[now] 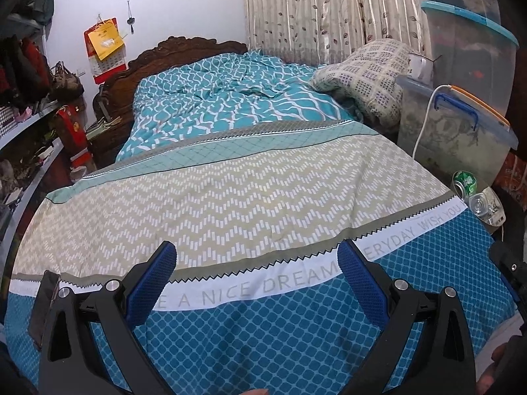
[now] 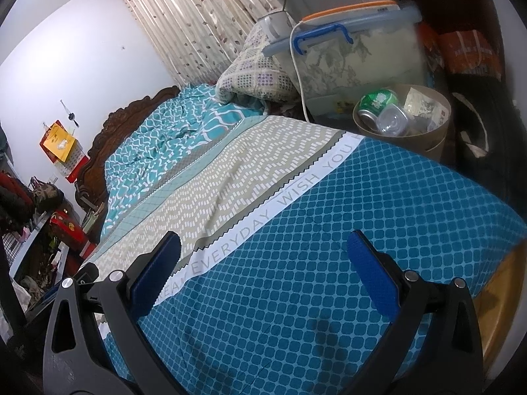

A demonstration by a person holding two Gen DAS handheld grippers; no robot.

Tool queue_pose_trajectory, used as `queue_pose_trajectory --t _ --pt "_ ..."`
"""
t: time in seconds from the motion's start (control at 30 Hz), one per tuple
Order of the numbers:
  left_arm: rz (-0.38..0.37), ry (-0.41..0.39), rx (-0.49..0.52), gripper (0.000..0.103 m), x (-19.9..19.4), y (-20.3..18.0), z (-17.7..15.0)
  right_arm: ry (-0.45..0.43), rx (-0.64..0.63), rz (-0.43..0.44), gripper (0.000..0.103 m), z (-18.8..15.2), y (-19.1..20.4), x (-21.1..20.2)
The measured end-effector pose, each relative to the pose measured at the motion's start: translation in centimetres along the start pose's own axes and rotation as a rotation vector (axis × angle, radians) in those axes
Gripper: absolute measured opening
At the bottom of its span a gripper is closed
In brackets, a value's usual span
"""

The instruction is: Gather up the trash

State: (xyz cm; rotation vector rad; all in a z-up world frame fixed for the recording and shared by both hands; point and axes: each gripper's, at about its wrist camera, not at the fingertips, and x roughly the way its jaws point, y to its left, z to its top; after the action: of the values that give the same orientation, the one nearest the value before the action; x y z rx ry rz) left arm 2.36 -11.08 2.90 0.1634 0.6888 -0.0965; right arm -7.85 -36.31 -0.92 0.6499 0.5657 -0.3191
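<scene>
the trash sits in a round cardboard bin (image 2: pixel 403 131) just off the far right corner of the bed (image 2: pixel 329 230): a green can (image 2: pixel 377 103) lying on its side, a clear plastic bottle (image 2: pixel 393 120) touching it, and a crumpled printed wrapper (image 2: pixel 425 105) on the bin's far side. all three lie inside the rim, so the collecting looks largely done. no loose litter shows on the bedspread in either view, though the floor beside the bed is mostly hidden, so i cannot say nothing is left there.

the right gripper (image 2: pixel 263 263) hangs over the blue patterned end of the bed, near side of the bin, its blue pads spread wide and empty. the left gripper (image 1: pixel 257 276) is likewise released and holds nothing, poised over the white lettered band of the spread, further from the bin.

beyond the bin stands a lidded plastic storage box (image 2: pixel 355 56) with a white cable (image 2: pixel 296 75) trailing down its front, then a folded checked blanket (image 2: pixel 253 72) at the bed's far edge.

the right wrist view shows the bin's whole mouth and wall. the left wrist view catches only the can (image 1: pixel 464 182) and bottle (image 1: pixel 481 204) at the bed's right edge, the bin wall unseen, but it alone shows the shelves (image 1: pixel 29 125) of clothes and clutter across the bed from the bin clearly.
</scene>
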Motion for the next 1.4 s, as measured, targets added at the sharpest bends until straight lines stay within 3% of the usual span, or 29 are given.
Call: queue_pose_trajectory --t 0.5,1.4 --pt "0.044 -0.001 0.019 0.094 -0.1 -0.5 0.0 -0.052 -0.063 0.005 0.1 -0.1 1.5 -1.4" --pt "-0.007 0.041 0.055 0.094 0.2 -1.5 -0.5 -0.035 -0.046 0.01 0.1 0.1 0.8 -1.0"
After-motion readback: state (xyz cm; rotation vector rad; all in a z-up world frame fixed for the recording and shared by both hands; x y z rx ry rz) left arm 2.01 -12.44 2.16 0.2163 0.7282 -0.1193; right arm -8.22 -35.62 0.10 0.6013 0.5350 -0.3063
